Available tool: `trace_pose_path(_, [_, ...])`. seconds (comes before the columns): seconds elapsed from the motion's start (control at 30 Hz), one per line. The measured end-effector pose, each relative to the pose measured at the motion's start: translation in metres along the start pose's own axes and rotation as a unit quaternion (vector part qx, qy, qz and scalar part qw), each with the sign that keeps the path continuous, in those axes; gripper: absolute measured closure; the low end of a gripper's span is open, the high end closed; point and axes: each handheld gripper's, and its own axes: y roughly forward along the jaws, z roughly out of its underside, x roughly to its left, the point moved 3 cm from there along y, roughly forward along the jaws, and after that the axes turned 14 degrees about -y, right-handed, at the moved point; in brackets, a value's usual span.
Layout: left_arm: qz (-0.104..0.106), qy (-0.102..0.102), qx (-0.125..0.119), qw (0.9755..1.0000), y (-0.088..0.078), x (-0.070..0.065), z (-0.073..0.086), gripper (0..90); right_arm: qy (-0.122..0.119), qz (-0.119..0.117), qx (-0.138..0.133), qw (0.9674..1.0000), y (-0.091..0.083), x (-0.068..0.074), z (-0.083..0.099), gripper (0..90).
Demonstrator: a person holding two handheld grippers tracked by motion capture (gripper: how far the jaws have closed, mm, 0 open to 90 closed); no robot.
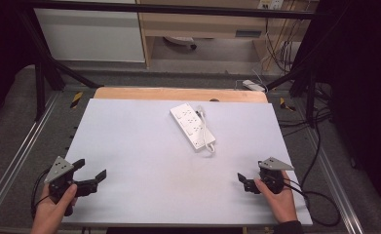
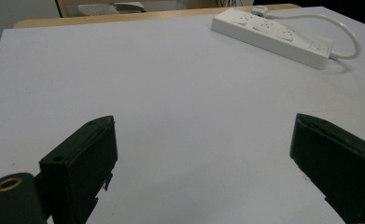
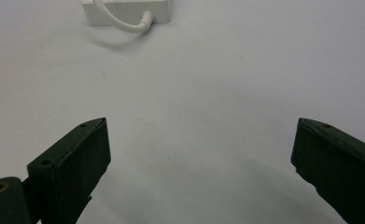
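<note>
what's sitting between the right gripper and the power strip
Nothing visible. Bare white table top lies between the open right gripper and the power strip. The strip's own white cord loops along its near end, facing that gripper.

A white bench point(image 1: 144, 161) with a wooden far edge; beyond it, a pale cabinet point(image 1: 88, 34) and what looks like tangled cables point(image 1: 280, 48).

A pale grey surface point(image 1: 144, 161) — one white power strip point(image 1: 192, 126) lies flat on it toward the far edge, set aslant, its white cord point(image 1: 206, 134) looped alongside, touching the surface.
</note>
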Motion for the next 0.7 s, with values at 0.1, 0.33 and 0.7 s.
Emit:
trace_pose_path(0.1, [0.004,-0.002,-0.003,1.0000,-0.0005,-0.0010,-0.0003,7.5,0.000,-0.004,0.000,1.0000,0.0008,0.0008,-0.0002,4.8])
trace_pose_path(0.33, [0.007,-0.004,-0.001,1.0000,-0.0006,-0.0015,-0.0004,7.3,-0.004,-0.007,-0.010,0.9999,-0.0006,0.0005,-0.0016,4.5])
trace_pose_path(0.7, [0.025,-0.020,0.006,0.9995,0.0081,-0.0069,-0.0038,7.7,-0.006,-0.014,0.004,0.9999,0.0025,0.0015,-0.0015,4.4])
